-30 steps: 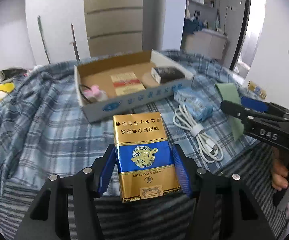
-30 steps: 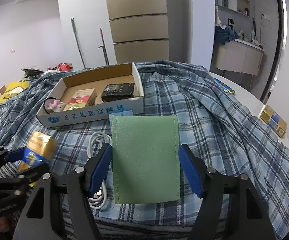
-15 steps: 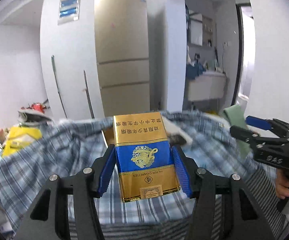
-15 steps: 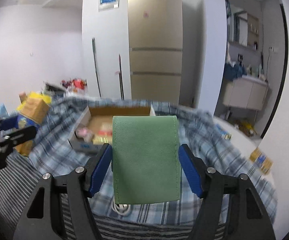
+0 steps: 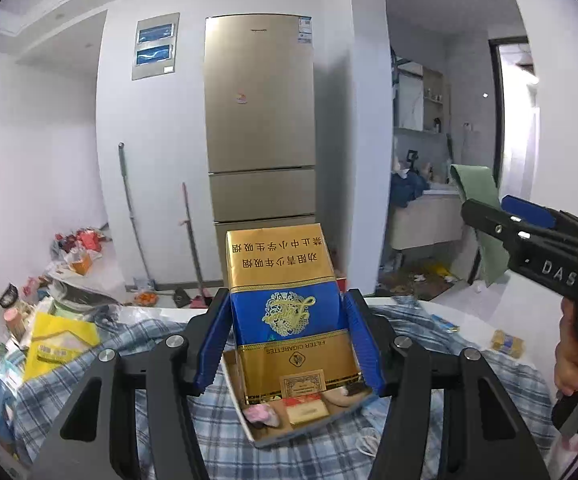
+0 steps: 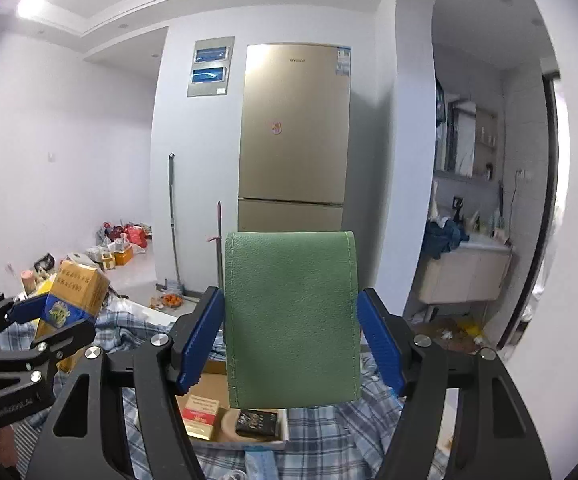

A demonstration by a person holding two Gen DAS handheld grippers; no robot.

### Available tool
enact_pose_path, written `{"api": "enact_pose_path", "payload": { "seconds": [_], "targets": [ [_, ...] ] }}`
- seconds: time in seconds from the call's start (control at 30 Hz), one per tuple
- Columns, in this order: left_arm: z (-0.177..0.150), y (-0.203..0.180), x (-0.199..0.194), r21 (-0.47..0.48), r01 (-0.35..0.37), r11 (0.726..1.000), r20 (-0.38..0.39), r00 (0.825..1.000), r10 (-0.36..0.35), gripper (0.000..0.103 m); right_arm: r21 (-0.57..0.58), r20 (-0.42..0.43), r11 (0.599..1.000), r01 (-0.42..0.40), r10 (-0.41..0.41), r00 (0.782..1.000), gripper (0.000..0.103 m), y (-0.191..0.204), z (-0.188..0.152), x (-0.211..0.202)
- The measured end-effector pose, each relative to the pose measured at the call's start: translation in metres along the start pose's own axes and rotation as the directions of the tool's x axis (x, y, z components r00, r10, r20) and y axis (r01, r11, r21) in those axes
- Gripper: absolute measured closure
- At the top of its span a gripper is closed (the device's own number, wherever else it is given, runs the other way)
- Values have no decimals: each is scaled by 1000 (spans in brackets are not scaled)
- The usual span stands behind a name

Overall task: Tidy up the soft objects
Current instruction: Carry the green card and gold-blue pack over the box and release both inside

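My left gripper [image 5: 287, 340] is shut on a gold and blue cigarette pack [image 5: 285, 312], held high above the table. My right gripper [image 6: 291, 340] is shut on a green leather pouch [image 6: 291, 320], also lifted. Below both lies an open cardboard box [image 5: 301, 430] on the blue plaid cloth [image 5: 89, 384], holding a red and gold pack [image 6: 201, 420], a black pack [image 6: 259, 422] and a small pink item [image 5: 263, 414]. In the right wrist view the left gripper [image 6: 49, 320] with its pack [image 6: 75, 292] shows at the left. The left wrist view shows the right gripper [image 5: 501, 216] with the pouch [image 5: 479, 216] at the right.
A white cable [image 5: 367, 440] lies on the cloth beside the box. A gold fridge [image 5: 261, 120] stands behind, with broom and mop handles [image 5: 133, 216] leaning on the wall. Bags and clutter [image 5: 57, 272] sit at the left. A person's hand [image 5: 573, 356] holds the right gripper's handle.
Both grippers have risen well above the table with their items still held, and tilted up, so the room fills the views and the box has dropped low.
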State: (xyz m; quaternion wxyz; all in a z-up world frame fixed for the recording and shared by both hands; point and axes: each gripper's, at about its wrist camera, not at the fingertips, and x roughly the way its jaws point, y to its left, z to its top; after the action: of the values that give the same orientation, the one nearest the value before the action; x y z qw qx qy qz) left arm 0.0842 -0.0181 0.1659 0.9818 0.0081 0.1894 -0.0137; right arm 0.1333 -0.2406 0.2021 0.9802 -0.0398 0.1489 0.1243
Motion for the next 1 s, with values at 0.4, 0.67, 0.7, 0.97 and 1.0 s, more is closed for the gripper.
{"api": "enact_pose_path", "payload": {
  "seconds": [0.4,0.67,0.7,0.97,1.0],
  "targets": [
    [-67,20,109,-53,21,998,-136,990,-28,44,55,-187,998,-27,37,982,35,18,-74,120],
    [-122,36,166,-69,18,997,-261,965,-36,44,55,-333,996,-70,85,939,35,31,-137,180],
    [-125,36,169,-78,24,997,-272,961,-45,43,70,-344,995,-72,92,935,35,29,-142,185],
    [-132,41,175,-96,-1,995,-261,965,-24,17,85,-371,994,-73,100,923,35,27,-164,200],
    [-131,42,173,-95,0,996,-253,967,-24,16,85,-372,993,-76,103,922,35,27,-164,201]
  ]
}}
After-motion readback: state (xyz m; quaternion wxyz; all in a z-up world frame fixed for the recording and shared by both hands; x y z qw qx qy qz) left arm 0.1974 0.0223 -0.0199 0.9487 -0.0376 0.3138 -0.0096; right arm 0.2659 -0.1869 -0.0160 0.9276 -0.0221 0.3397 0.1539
